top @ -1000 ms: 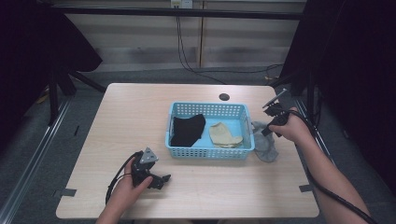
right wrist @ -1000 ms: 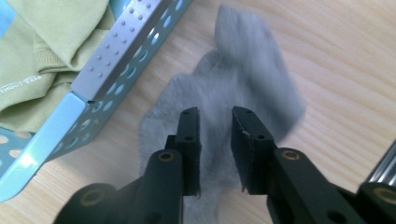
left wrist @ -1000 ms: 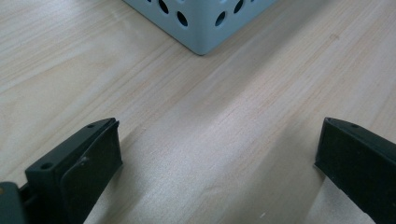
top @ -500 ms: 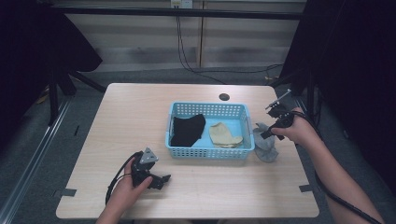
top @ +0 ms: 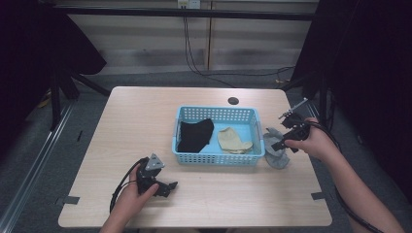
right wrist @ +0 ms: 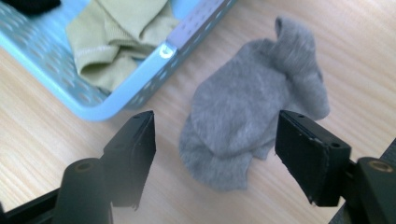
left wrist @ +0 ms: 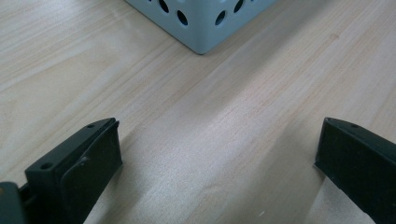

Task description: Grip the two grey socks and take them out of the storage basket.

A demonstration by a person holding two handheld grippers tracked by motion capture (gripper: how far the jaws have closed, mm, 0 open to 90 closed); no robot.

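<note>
Lying crumpled at right-centre of the high view, the grey sock (top: 277,151) runs top-to-bottom just beside the basket (top: 217,158). The right gripper (top: 283,132), jaws just spread, holds nothing.

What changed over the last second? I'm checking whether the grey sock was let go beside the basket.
The right gripper has just been opening its jaws and has drawn back from the grey sock, which lies released on the table beside the blue basket. The left gripper, the black sock and the tan sock stayed put.
</note>
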